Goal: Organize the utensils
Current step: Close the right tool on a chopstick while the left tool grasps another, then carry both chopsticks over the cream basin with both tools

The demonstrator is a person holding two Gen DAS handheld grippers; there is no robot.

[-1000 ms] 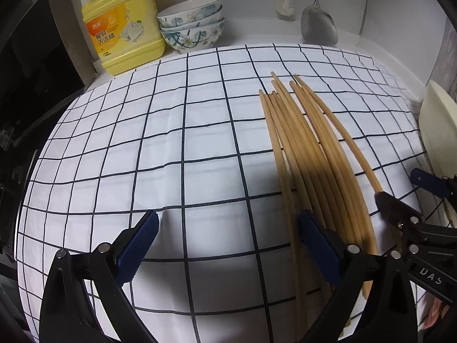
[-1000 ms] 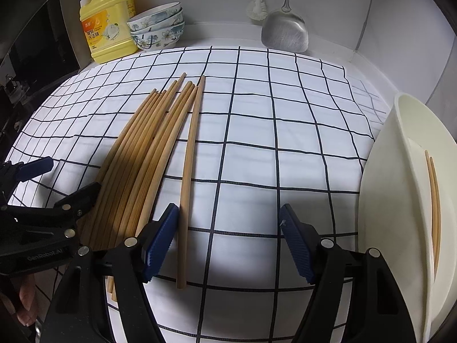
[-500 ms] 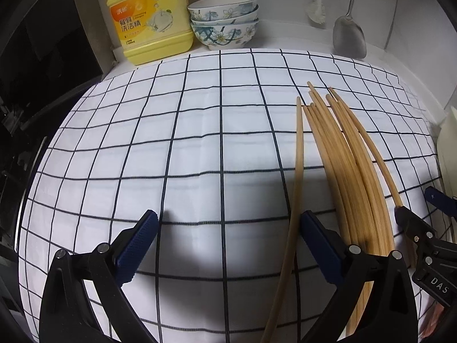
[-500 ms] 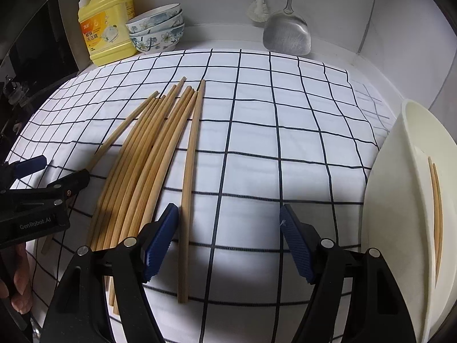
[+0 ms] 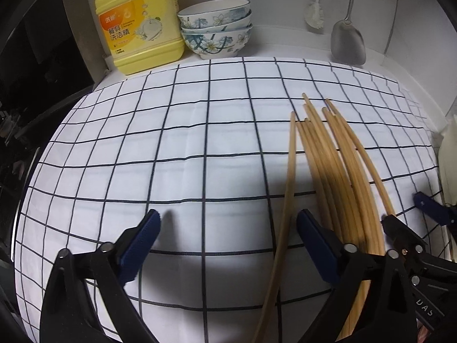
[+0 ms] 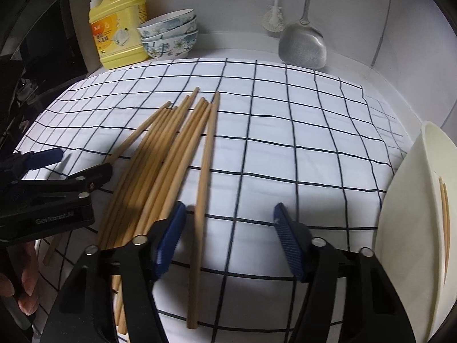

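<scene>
While you hovered over the checked cloth (image 5: 200, 148):
Left gripper (image 5: 228, 228): closing, one chopstick (image 5: 288, 177) between, untouched.
Right gripper (image 6: 228, 223): closing, loose chopstick (image 6: 204, 177) between, unpinched.
Bundle (image 6: 160, 171): near cloth's front edge.

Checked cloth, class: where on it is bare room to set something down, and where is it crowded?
Free: the left half of the checked cloth, between the detergent bottle, stacked bowls and chopstick pile. Also free: the patch between the lone chopstick and cream tray. Crowded: around the pile, where both grippers stand.
</scene>
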